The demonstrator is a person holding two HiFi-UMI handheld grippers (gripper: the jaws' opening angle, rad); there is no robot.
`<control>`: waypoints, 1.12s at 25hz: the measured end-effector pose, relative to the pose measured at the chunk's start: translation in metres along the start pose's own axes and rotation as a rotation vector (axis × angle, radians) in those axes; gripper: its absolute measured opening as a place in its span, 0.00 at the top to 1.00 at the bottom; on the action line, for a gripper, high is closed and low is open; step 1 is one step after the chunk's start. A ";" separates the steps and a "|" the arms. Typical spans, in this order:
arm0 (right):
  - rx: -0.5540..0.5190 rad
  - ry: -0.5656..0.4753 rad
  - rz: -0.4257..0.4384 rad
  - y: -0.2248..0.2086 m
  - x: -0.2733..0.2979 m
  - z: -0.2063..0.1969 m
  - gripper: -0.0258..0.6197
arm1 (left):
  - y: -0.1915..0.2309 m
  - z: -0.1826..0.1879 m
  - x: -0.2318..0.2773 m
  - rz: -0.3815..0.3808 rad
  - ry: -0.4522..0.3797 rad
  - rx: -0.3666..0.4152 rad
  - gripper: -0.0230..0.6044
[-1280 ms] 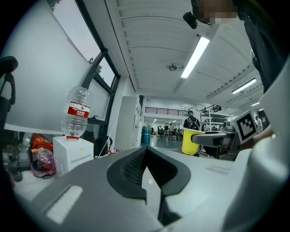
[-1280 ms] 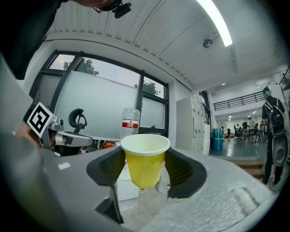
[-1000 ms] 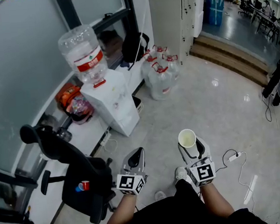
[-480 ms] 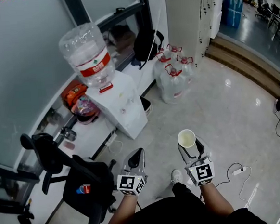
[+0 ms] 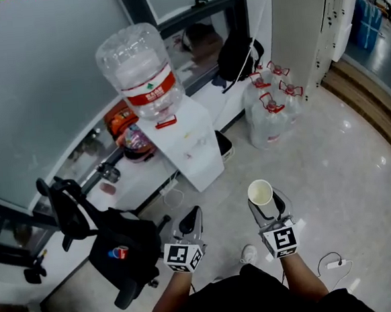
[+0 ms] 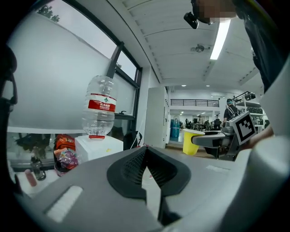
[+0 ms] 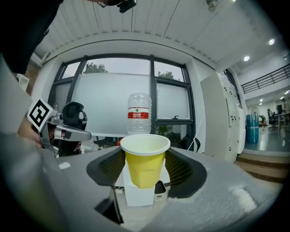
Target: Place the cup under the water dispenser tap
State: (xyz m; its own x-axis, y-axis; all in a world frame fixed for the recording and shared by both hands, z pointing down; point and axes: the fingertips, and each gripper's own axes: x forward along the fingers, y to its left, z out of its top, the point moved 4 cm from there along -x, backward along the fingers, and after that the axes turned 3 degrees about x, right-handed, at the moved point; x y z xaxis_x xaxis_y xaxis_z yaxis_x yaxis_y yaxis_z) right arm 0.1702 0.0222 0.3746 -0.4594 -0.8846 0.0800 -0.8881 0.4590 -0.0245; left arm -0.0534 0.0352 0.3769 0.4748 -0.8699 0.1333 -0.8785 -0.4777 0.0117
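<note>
1. The cup [image 7: 145,159] is a yellow plastic one with a rolled white rim. Its wall tapers downward and turns faceted toward the base.
2. From the head view the cup [image 5: 260,192] stands upright with its mouth up, and its inside looks pale.
3. The right tool [image 5: 270,212] pinches the cup. In the right gripper view its dark ribbed pads [image 7: 111,168] press on the cup's two sides.
4. The cup is in the air above the glossy floor [image 5: 344,167], carried only by the right tool [image 7: 145,174].
5. The water dispenser [image 5: 193,149] is a white box with a clear bottle [image 5: 141,69] upended on top. It stands at the floor's edge along the window wall, well apart from the cup.
6. In the right gripper view the dispenser's white body [image 7: 138,195] shows right behind the cup.
7. The left tool [image 5: 189,221] is level beside the right one. Its jaws are pressed together with nothing between them [image 6: 145,156].
</note>
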 end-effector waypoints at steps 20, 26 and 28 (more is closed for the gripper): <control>-0.071 0.064 0.249 0.037 0.137 -0.008 0.53 | 0.081 -0.015 0.009 0.245 -0.017 -0.061 0.94; -0.074 0.108 0.278 0.059 0.185 -0.020 0.53 | 0.129 -0.015 0.023 0.249 -0.023 -0.051 0.94; -0.080 0.119 0.280 0.063 0.197 -0.024 0.53 | 0.142 -0.020 0.026 0.247 -0.018 -0.057 0.94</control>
State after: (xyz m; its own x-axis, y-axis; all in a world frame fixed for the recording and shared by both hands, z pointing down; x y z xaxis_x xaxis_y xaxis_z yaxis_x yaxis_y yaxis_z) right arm 0.0236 -0.1215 0.4126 -0.6764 -0.7095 0.1977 -0.7214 0.6923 0.0162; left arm -0.1671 -0.0524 0.4021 0.2453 -0.9618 0.1216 -0.9694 -0.2426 0.0372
